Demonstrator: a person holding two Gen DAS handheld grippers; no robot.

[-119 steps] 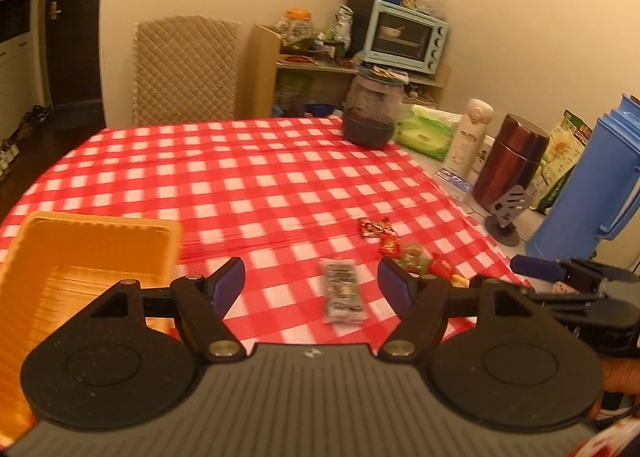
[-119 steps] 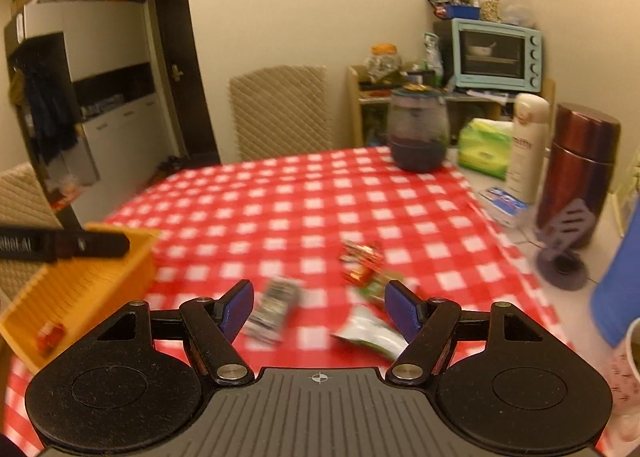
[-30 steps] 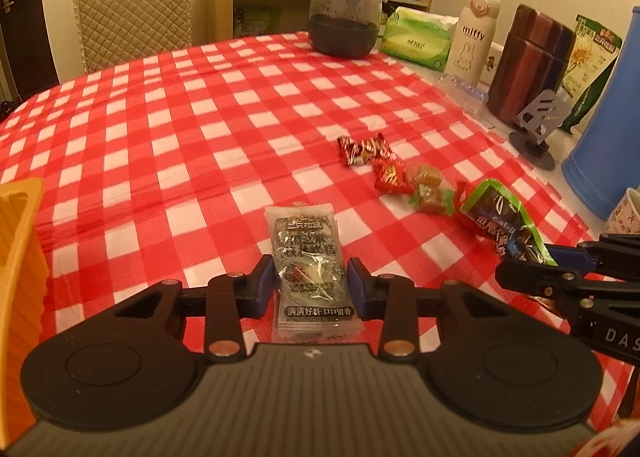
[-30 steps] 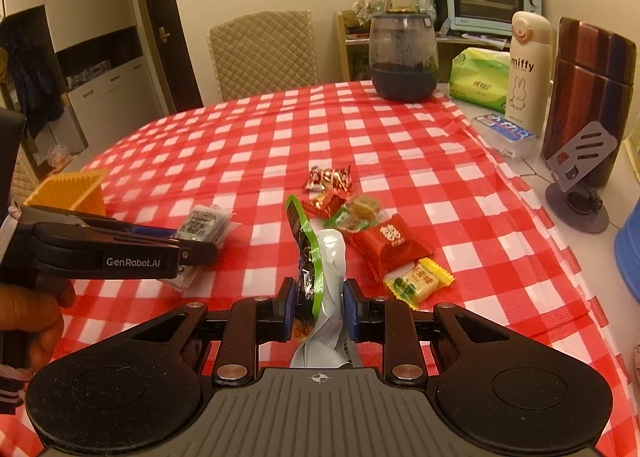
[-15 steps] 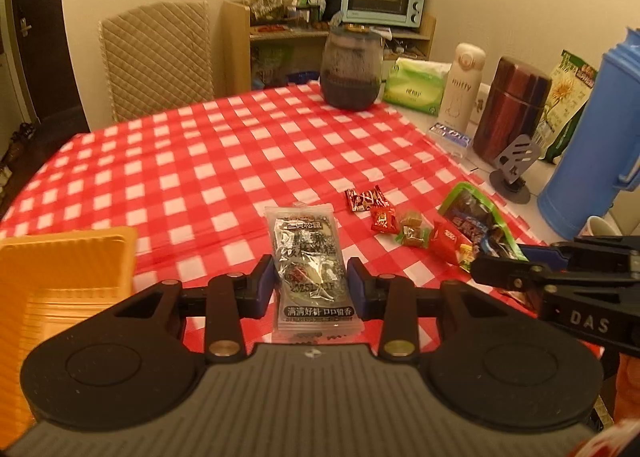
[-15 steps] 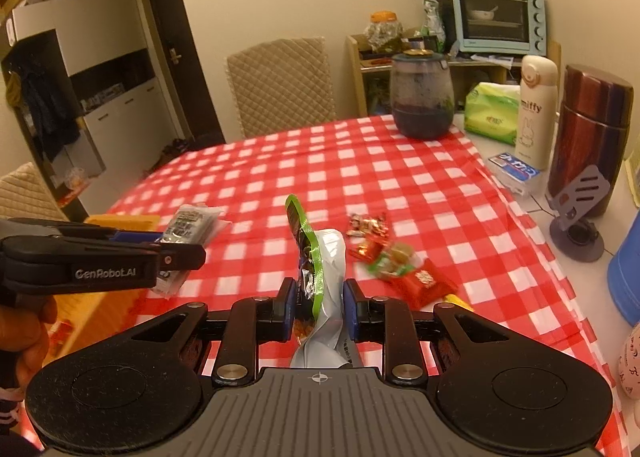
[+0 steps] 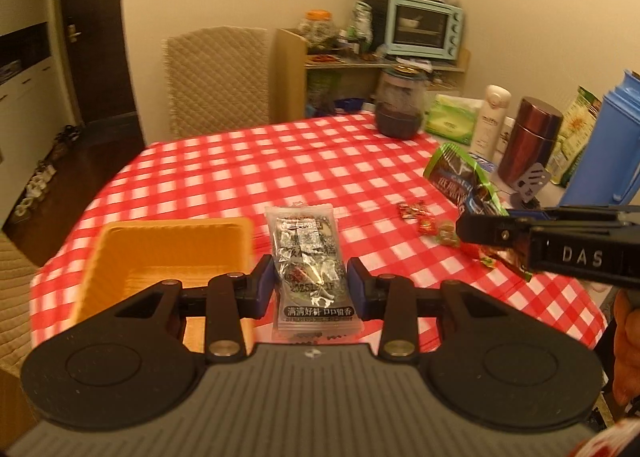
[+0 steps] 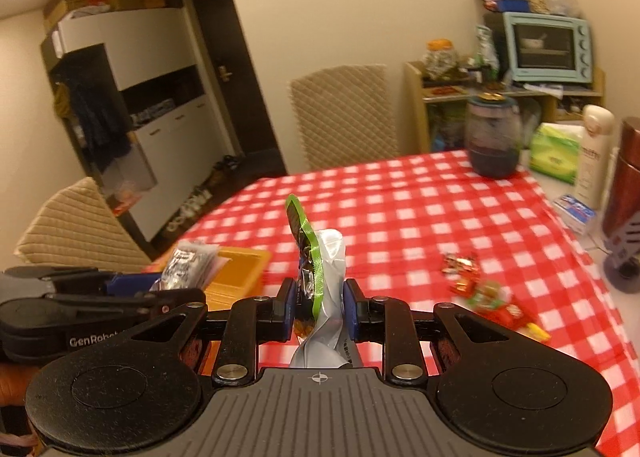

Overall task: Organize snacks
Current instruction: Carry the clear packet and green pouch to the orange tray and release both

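My left gripper (image 7: 310, 289) is shut on a silver snack packet (image 7: 306, 253) and holds it in the air, just right of the orange tray (image 7: 160, 241). My right gripper (image 8: 318, 307) is shut on a green-edged snack bag (image 8: 316, 269) held edge-up; the bag also shows in the left wrist view (image 7: 460, 177). The right wrist view shows the left gripper (image 8: 132, 293) with the silver packet (image 8: 188, 263) over the near end of the tray (image 8: 240, 273). Small wrapped candies (image 7: 424, 219) lie on the checkered tablecloth, also in the right wrist view (image 8: 484, 293).
A dark glass jar (image 7: 400, 105), a tissue pack (image 7: 452, 123), a white bottle (image 7: 490, 121), a brown flask (image 7: 530, 141) and a blue jug (image 7: 604, 153) stand along the table's far right. A chair (image 7: 216, 81) is behind the table; another chair (image 8: 76, 233) is at the left.
Both grippers have lifted their packets off the table and moved left toward the orange tray. The candies stayed on the cloth.
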